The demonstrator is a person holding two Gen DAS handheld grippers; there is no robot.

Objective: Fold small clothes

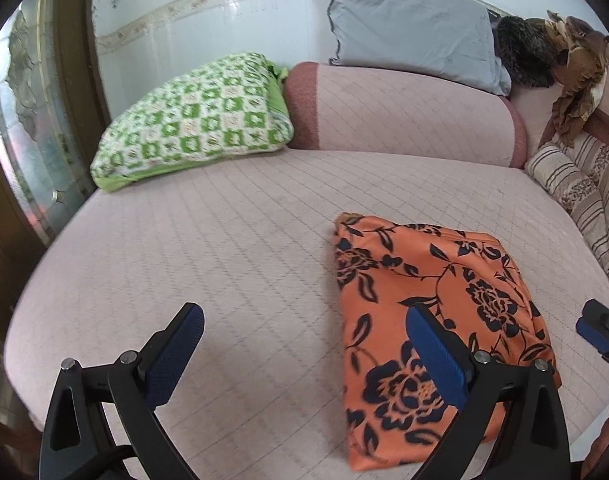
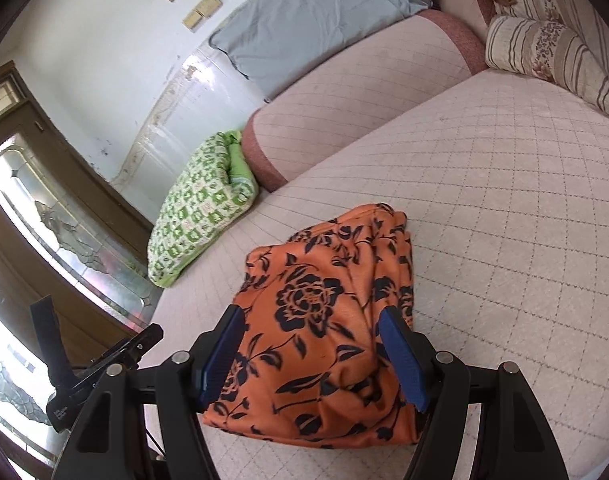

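A folded orange garment [image 1: 436,300] with a black flower print lies flat on the pink quilted bed [image 1: 224,240]. My left gripper [image 1: 304,316] is open over the bed just left of it. Its right finger [image 1: 436,356] stands in front of the cloth's left part, and nothing is between the pads. In the right wrist view the garment [image 2: 324,312] lies under my right gripper [image 2: 312,316]. That gripper is open, its blue pads straddling the near end of the cloth without pressing on it. The right gripper's tip [image 1: 600,328] shows at the far right of the left wrist view.
A green-and-white patterned pillow [image 1: 192,120] lies at the back left beside a pink bolster [image 1: 404,108]. A grey pillow [image 1: 412,28] leans on the wall behind. Striped cushions [image 1: 576,184] line the right side. A wooden door with glass [image 2: 64,240] is at the left.
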